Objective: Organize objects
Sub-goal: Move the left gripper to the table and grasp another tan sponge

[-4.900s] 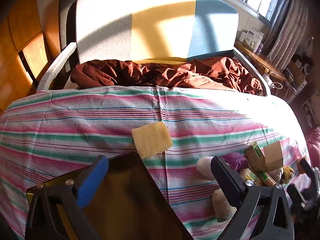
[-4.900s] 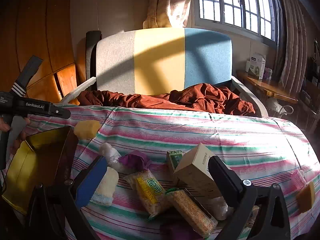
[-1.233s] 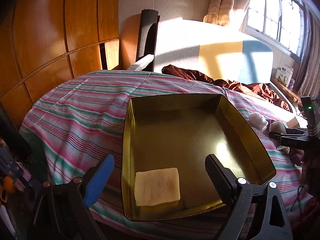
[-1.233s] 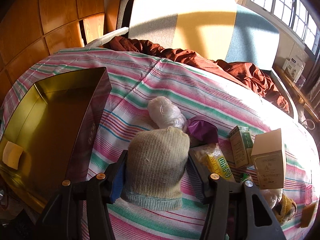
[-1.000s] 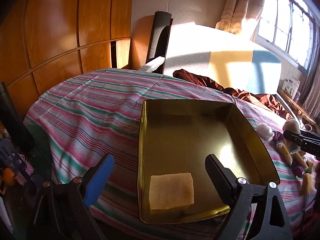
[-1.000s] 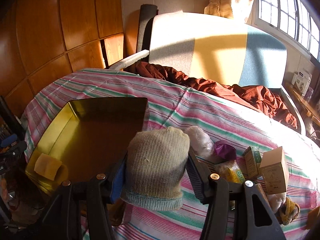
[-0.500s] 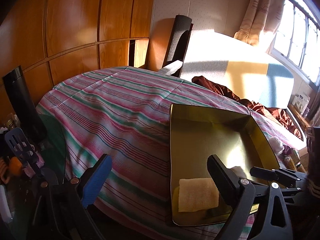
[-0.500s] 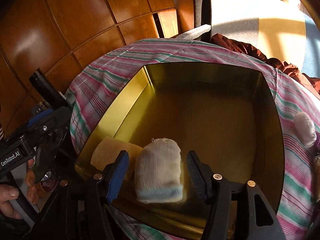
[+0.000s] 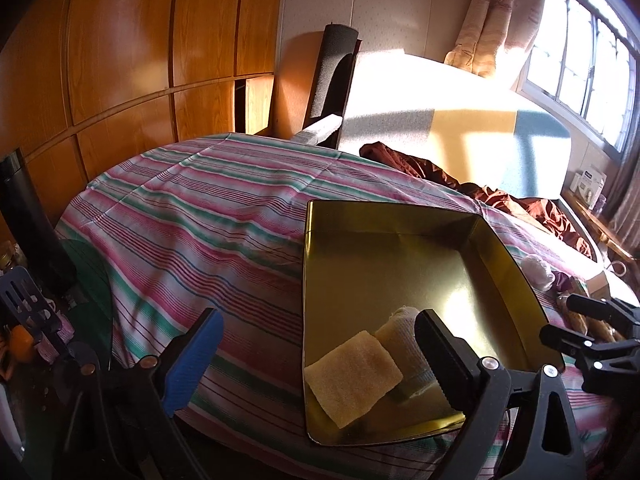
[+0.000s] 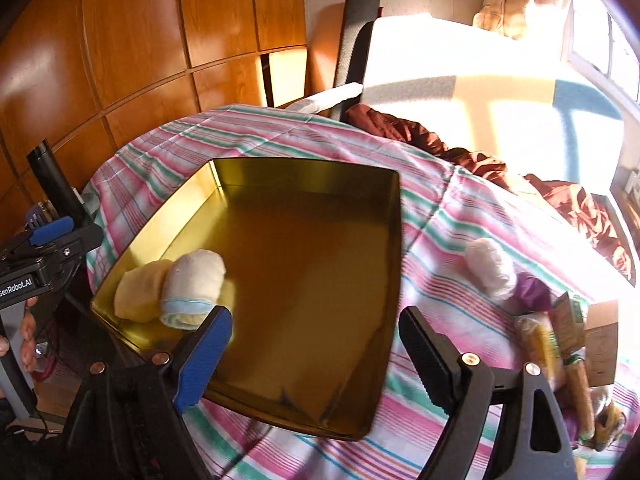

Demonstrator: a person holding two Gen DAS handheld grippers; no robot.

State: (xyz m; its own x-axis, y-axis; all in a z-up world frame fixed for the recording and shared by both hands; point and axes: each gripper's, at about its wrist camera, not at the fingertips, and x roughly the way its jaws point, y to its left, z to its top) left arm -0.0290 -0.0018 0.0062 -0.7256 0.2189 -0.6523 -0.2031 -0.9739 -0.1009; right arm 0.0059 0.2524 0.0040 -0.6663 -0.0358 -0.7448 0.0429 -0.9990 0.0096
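Freshly dropped, a knitted sock [image 10: 192, 284] lies in the gold tin tray [image 10: 394, 240] beside a yellow sponge [image 9: 354, 372], gathered in its near corner.

Both tools are empty: the right gripper [image 10: 316, 340], jaws just spread, has let the sock go; the left gripper [image 9: 316, 356] hangs wide apart at the tray's edge. Packets [image 10: 560, 344] wait on the striped cloth [image 9: 192, 208].
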